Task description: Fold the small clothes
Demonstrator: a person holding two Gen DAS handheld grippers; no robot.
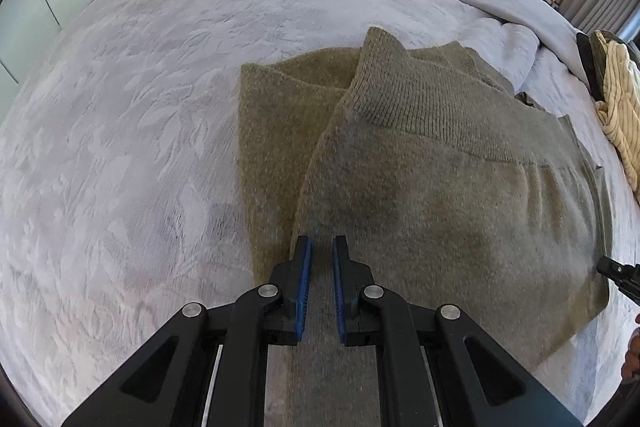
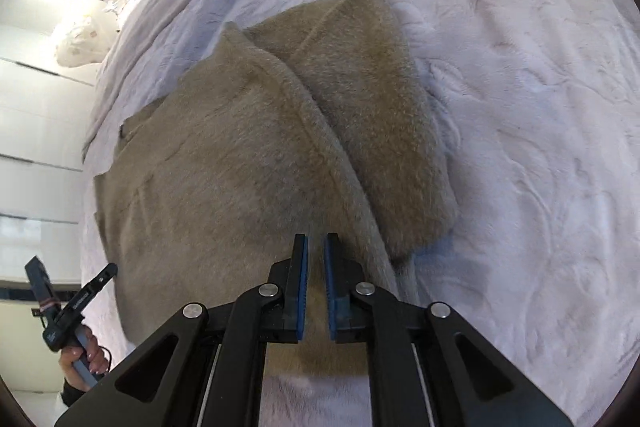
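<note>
Folding: both grippers pinch the near edge of the sweater and carry a layer over the rest.
Bed (image 1: 120,147): pale quilted cover, fills both views; the sweater lies on it.
Sweater (image 1: 440,207): olive knit, spread mid-bed; ribbed hem band (image 1: 420,107) turned up across the far part, a lower layer showing at the far left.
Sleeve (image 2: 380,107): in the right wrist view a folded part lies to the right, under the lifted layer.
Left gripper (image 1: 322,259): nearly closed, knit running between its blue pads, so I judge it grips the near left edge.
Right gripper (image 2: 316,255): nearly closed the same way, on the near right edge.
Doing it well: keep both edges level and equally taut, lay the held edge square onto the far layer, let go only once it lies flat.
Risk: the thick knit may bunch under the fold if one side leads.
Hidden: the gripped edge itself lies behind the pads; neckline not seen.
Cut off: cream knit pile (image 1: 620,115) at the far right, only partly in view.
Unclear: motion blur softens the knit in the right wrist view.
</note>
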